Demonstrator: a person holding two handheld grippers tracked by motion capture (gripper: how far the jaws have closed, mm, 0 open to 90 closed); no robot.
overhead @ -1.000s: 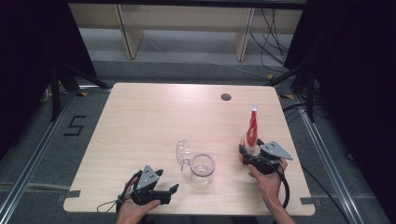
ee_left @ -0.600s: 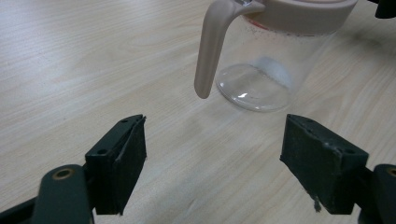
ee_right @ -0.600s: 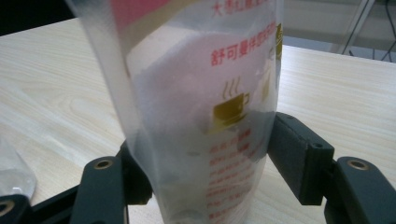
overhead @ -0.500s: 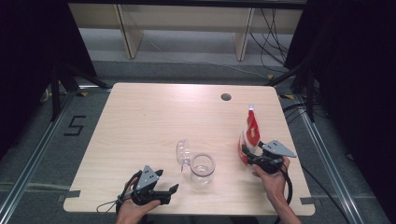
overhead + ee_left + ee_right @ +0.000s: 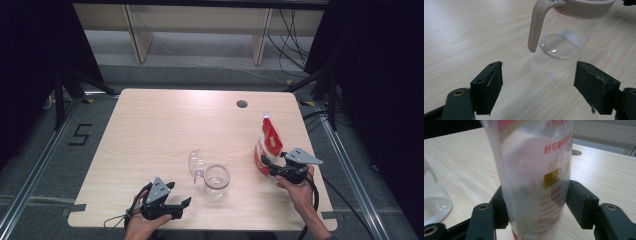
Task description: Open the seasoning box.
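Pouch [image 5: 268, 145] stands upright at the desk's [image 5: 165, 125] right side, right hand-held gripper [image 5: 267, 165] closing on its base, jaws just touching; jar [image 5: 217, 181] waits left; left hand-held gripper [image 5: 176, 207] spread, idle

pouch [image 5: 266, 142]: red and white, clear lower part, red print, small yellow mark
jar [image 5: 217, 180]: clear glass, beige rim and handle
counter [image 5: 165, 130]: pale wood grain
hand-held gripper [image 5: 537, 87] jaws: black

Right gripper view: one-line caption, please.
Right tool closing its jaws around an upright red-and-clear bag on the table.
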